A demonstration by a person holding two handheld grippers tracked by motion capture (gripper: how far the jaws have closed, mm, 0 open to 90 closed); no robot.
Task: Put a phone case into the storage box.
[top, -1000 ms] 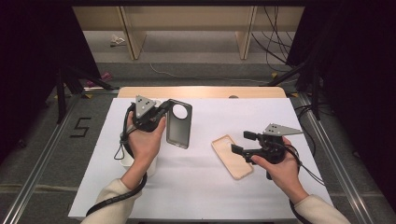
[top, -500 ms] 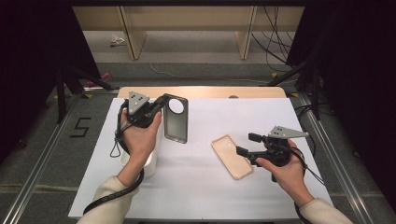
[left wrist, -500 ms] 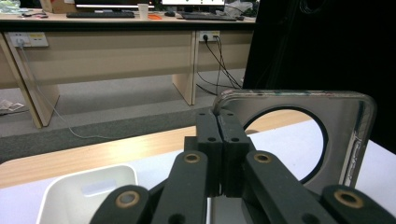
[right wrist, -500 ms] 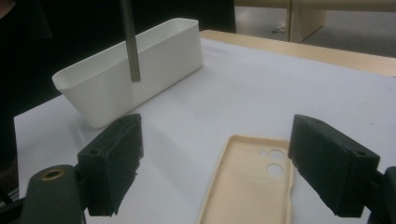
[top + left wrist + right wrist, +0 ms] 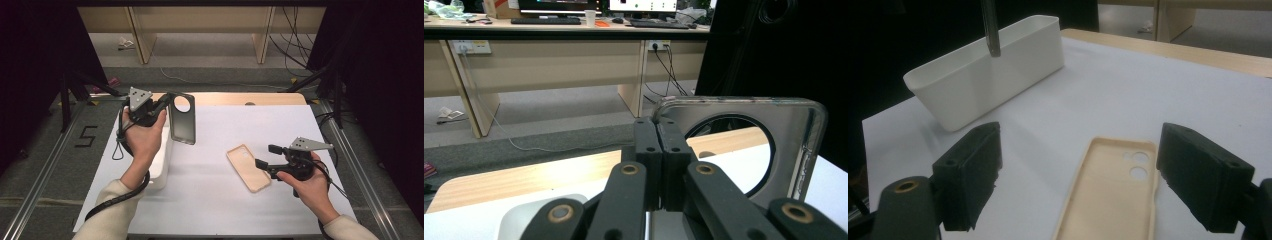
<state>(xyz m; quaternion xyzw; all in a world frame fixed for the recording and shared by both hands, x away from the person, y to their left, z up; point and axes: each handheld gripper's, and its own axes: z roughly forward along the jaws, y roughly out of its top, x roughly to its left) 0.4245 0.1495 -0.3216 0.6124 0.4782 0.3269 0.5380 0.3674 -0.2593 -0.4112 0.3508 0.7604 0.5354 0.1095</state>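
Note:
My left gripper (image 5: 166, 102) is shut on the edge of a dark grey phone case (image 5: 182, 120) with a large round camera hole and holds it upright above the table's far left. In the left gripper view the jaws of that gripper (image 5: 658, 165) pinch the case (image 5: 796, 150) at its top corner. On the white table cover lies a beige phone case (image 5: 248, 167), inner side up. My right gripper (image 5: 266, 155) stands open just right of it. In the right gripper view, the beige case (image 5: 1113, 195) lies between the wide-apart jaws of that gripper (image 5: 1083, 167).
A white rectangular bin (image 5: 162, 160) sits under my left hand; it is at the upper left in the right gripper view (image 5: 988, 70). A wooden strip (image 5: 250, 98) runs along the table's far edge. Metal rails flank both sides.
My left gripper has carried the dark case a little to the left and farther away. My right hand has drifted slightly right and nearer; the beige case has stayed put.

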